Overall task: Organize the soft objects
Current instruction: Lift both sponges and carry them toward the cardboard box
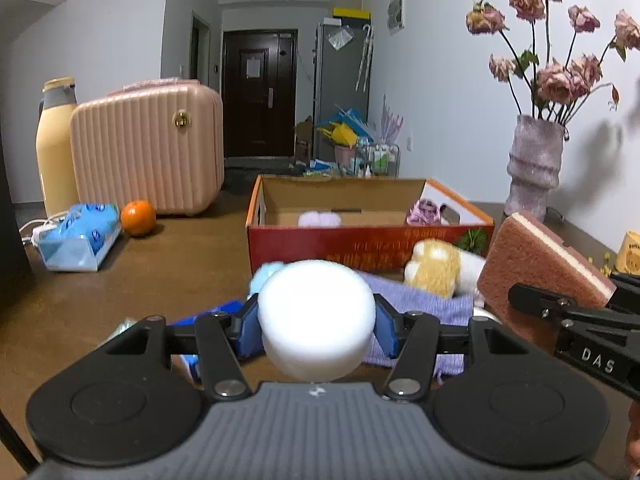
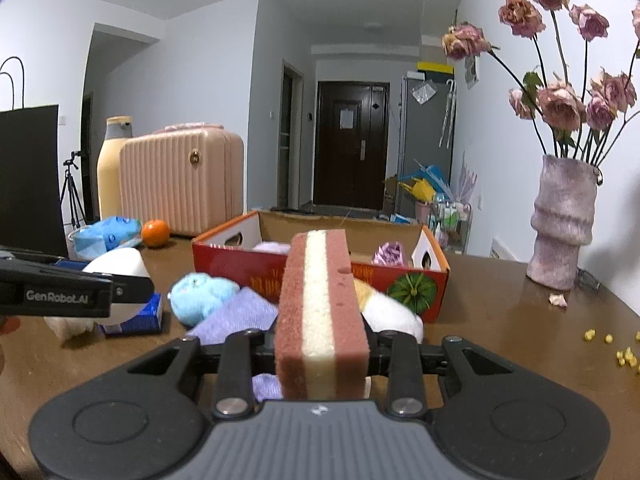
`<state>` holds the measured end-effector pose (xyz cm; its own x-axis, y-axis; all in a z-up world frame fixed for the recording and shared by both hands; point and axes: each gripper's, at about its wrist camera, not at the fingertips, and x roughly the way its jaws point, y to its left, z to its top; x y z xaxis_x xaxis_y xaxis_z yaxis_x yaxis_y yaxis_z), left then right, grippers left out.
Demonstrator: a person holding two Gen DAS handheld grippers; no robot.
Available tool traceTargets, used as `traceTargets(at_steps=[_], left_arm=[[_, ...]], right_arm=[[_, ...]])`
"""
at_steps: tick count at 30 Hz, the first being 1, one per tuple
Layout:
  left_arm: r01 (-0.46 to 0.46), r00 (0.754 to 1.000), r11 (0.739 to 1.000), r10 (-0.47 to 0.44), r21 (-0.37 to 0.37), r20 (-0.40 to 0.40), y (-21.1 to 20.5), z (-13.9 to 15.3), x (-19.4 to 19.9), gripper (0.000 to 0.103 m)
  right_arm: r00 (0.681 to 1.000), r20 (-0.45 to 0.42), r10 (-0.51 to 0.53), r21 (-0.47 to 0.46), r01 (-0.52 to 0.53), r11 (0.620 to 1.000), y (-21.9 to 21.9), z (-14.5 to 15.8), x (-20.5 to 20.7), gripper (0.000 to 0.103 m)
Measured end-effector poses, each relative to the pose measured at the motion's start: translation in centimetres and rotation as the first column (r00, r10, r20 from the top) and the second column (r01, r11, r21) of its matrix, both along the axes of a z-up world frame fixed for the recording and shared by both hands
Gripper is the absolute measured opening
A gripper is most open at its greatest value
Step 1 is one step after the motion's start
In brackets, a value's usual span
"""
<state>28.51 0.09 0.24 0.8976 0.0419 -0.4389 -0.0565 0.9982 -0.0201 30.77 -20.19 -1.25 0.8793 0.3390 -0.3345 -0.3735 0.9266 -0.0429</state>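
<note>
The left gripper (image 1: 316, 326) holds the white foam puff (image 1: 316, 312) clamped at mid-height above the surface (image 1: 168, 272). The right gripper (image 2: 322, 350) grasps the layered sponge (image 2: 320, 304) across its broad faces. Both items look light and compressible; moderate jaw pressure should suffice. The cardboard box (image 2: 280, 272) stands just ahead.

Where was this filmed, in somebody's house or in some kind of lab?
Most likely a lived-in flat: a hallway ends at a dark front door, a pink suitcase sits on the brown table, and dried roses fill a vase.

white walls (image 2: 208, 80) | dark door (image 2: 350, 148) | brown table (image 2: 500, 312) | grey cabinet (image 1: 340, 88)
</note>
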Motion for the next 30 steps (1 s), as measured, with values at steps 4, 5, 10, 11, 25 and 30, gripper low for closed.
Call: traceTargets(at_steps=[4,5,10,11,25,30], left_arm=[[-0.007,1.0,1.0,0.007,-0.005,0.028,-0.2,1.0,0.8,0.057],[-0.009,0.999,1.0,0.009,-0.008,0.035,-0.3,1.2,1.0,0.057],[-0.02,0.997,1.0,0.021,-0.017,0.071,-0.4,2.4,2.3,0.057],[-0.021,0.997,1.0,0.023,-0.021,0.077,-0.5,2.6,2.5,0.057],[-0.06,0.992,0.996,0.068,-0.073,0.111,-0.6,3.5,7.6,0.057],[-0.076,0.991,0.993,0.085,-0.087,0.107,-0.2,3.4,9.2,0.057]], right_arm=[[1.0,0.017,0.0,0.011,0.0,1.0,0.5,0.5,0.8,0.031],[1.0,0.021,0.001,0.013,-0.002,1.0,0.5,0.6,1.0,0.031],[0.999,0.037,0.002,0.024,-0.003,1.0,1.1,1.0,2.3,0.031],[0.999,0.041,0.0,0.029,-0.001,1.0,1.1,1.1,2.7,0.031],[0.998,0.061,-0.031,0.095,0.025,0.995,1.4,1.5,7.2,0.031],[0.998,0.05,-0.041,0.108,0.035,0.994,1.3,1.5,9.2,0.031]])
